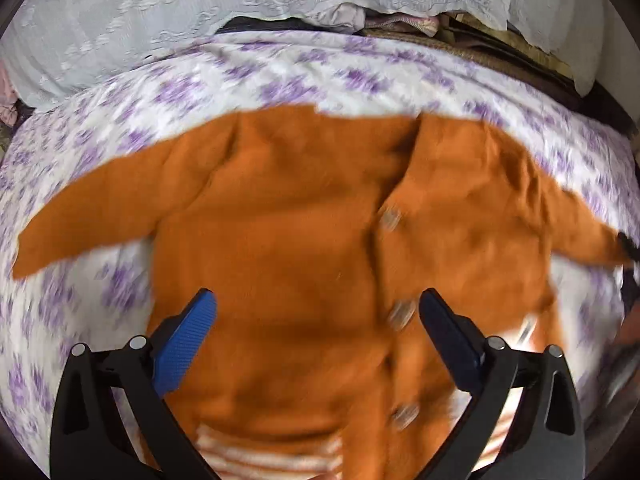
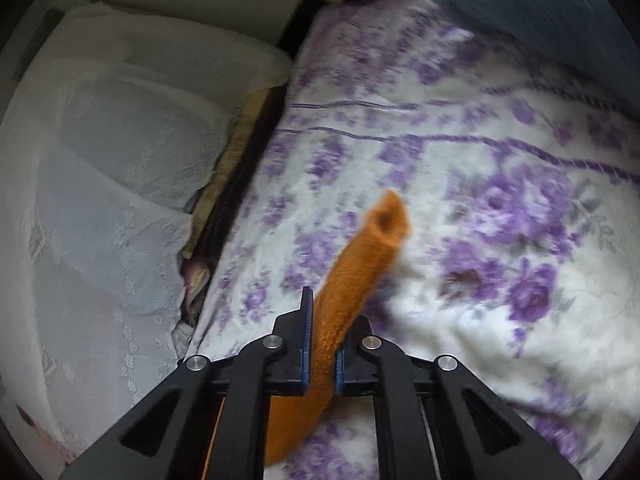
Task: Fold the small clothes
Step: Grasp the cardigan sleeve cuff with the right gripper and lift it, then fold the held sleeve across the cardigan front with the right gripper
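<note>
Motion blur smears both views, so fine detail is hard to read. Spread on the bed with its white blanket printed with purple flowers lies the small orange knitted cardigan, front up, both sleeves flung out to the sides. Its far right sleeve tip runs off toward the picture's edge, where something dark sits against it; I can't say what that is. Three pale buttons run down the front, each one too blurred to make out. At the hem a striped white-and-orange band peeks out, cut off by the frame's bottom.

Left gripper hangs above the cardigan's chest, blue-padded fingers spread wide, nothing between them, no contact that I can see.

Over to the right gripper: its fingers are clamped tight on the orange sleeve, which pokes forward between them, open cuff raised off the blanket and pointing away. The rest of the sleeve drops behind the gripper's black frame and is hidden.

Beyond the bed, white lace-patterned fabric covers some bulky shape on the left; what lies under it stays hidden. A blue-grey rounded cushion is clipped by the top right corner.
</note>
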{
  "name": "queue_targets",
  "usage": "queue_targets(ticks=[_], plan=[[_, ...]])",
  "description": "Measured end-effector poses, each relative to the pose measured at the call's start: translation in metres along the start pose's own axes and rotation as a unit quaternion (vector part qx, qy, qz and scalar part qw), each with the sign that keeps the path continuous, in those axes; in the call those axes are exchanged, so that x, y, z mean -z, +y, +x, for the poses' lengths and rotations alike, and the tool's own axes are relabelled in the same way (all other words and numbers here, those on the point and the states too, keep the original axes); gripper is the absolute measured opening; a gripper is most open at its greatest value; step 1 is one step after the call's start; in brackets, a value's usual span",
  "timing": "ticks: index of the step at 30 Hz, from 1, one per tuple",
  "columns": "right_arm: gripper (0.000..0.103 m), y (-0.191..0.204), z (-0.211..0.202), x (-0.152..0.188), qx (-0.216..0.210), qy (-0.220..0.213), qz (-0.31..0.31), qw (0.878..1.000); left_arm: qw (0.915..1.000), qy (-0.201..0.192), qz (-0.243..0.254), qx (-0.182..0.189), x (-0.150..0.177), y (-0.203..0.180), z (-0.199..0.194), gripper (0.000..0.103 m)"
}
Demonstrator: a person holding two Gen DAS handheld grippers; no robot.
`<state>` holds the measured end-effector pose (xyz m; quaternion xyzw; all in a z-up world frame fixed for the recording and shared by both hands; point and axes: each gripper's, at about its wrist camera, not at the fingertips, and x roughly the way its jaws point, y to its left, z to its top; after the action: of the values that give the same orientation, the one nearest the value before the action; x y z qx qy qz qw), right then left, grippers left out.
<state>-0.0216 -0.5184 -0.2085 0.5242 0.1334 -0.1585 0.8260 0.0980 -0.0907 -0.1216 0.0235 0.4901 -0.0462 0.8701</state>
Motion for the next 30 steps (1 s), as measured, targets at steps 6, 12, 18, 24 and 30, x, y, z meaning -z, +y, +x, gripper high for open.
queue_targets(ticks=[6,12,18,24,30], plan=[[0.004,-0.004,0.019,0.001,0.034,0.034,0.009,0.999,0.996,0.032,0.078,-0.029,-0.044,-0.086,0.051,0.099],[0.006,-0.003,0.017,0.002,0.043,0.043,0.007,0.998,0.986,-0.017,0.141,-0.088,-0.025,-0.111,0.055,0.099],[0.006,0.063,-0.006,0.014,-0.031,0.039,-0.11,0.993,0.9872,-0.038,0.135,-0.076,-0.021,-0.062,0.021,0.099],[0.006,0.133,-0.021,0.068,-0.079,0.073,-0.23,0.967,0.9927,-0.031,0.106,-0.049,-0.033,-0.026,0.024,0.099],[0.006,0.195,-0.019,0.137,-0.114,0.12,-0.322,0.932,0.9958,-0.034,0.084,-0.011,-0.048,-0.021,0.034,0.099]])
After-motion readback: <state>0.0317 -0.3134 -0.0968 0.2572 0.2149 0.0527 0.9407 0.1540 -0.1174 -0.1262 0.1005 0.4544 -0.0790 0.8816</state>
